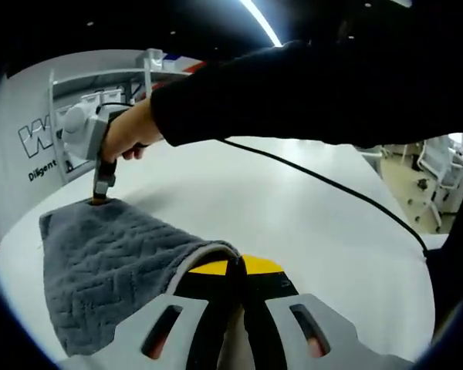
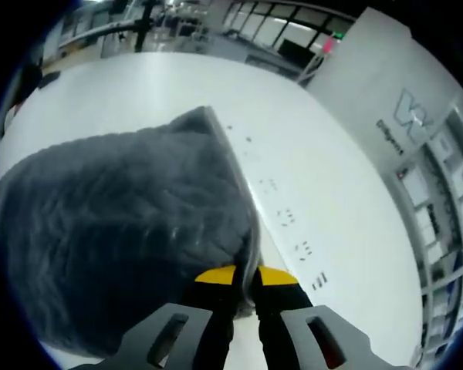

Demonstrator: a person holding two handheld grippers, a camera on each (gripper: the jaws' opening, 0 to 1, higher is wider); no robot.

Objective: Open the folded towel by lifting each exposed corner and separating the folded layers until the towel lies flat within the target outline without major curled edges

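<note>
In the left gripper view, the grey towel [image 1: 112, 270] lies on the white table [image 1: 293, 223] from about 8 to 10 o'clock, its near edge lifted into the left gripper [image 1: 235, 270] at 6 o'clock, whose yellow-tipped jaws are pressed together on that edge. At 10 o'clock the right gripper [image 1: 102, 189], held in a hand [image 1: 131, 131], pins the far corner, with a black cable [image 1: 324, 181] trailing toward 3 o'clock.

In the right gripper view, the towel [image 2: 116, 223] spreads from 9 toward 12 o'clock, and the right gripper [image 2: 247, 279] at 6 o'clock pinches its edge between closed jaws.

This looks like the unfolding step: two corners held, layers not yet parted. The next move likely calls for drawing the grippers apart and laying the cloth down.

The target outline is hard to make out, though small marks [image 2: 293, 231] dot the table. How many folds remain is hidden.
</note>
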